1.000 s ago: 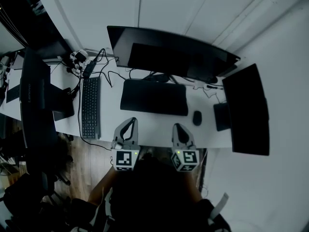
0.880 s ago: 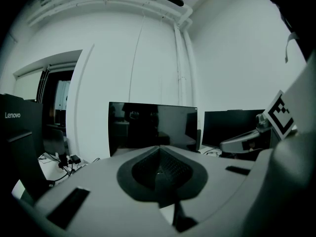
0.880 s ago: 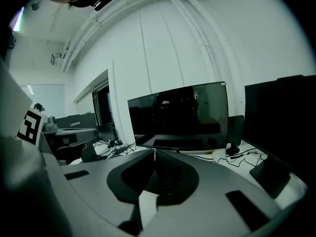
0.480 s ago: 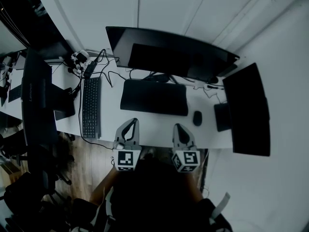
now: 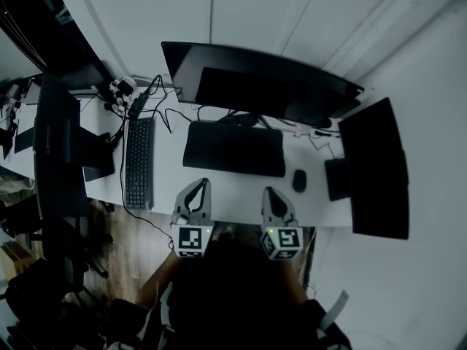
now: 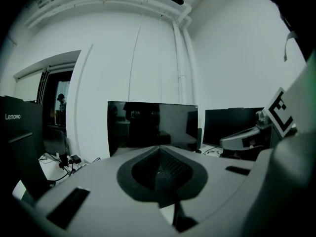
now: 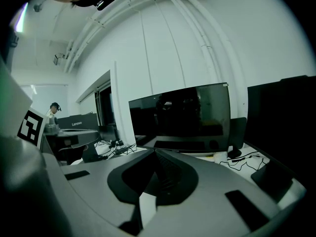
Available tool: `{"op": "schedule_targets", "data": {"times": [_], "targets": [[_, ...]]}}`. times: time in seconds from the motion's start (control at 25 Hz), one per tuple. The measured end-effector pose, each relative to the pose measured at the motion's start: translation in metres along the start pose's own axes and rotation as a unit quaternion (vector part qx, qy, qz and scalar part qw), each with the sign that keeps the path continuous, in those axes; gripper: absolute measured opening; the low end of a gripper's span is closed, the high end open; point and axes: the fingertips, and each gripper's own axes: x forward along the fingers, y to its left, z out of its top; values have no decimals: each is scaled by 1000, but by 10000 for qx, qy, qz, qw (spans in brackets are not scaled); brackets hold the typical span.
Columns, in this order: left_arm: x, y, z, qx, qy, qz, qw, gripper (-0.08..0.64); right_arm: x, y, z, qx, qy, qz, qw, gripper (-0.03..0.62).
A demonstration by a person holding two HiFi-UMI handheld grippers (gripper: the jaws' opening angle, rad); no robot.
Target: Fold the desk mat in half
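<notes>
The desk mat [image 5: 233, 148] is seen lying flat at the middle of the worktop [image 5: 164, 188], toward its back edge. The left tongs [image 5: 200, 185] and right tongs [image 5: 270, 192] are held closed, empty, at the front edge.

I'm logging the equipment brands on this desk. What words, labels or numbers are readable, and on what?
"Lenovo": in white, on the back of the dark monitor at the left of the left gripper view.
Key legends on the keyboard: too small to read.

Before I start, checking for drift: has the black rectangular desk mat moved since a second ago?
No. The desk mat lies unchanged against the wide black monitor.
</notes>
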Motion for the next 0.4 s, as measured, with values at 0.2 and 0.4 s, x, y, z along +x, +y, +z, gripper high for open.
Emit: {"op": "schedule_targets", "data": {"times": [0.2,0.4], "targets": [[2,4,0,5,25,39,10000,6,4,-1,1,-59,-6,9,10000,6],[3,7,-1,-8,26,55,10000,6,8,2,4,-8,-21,42,10000,6]]}}
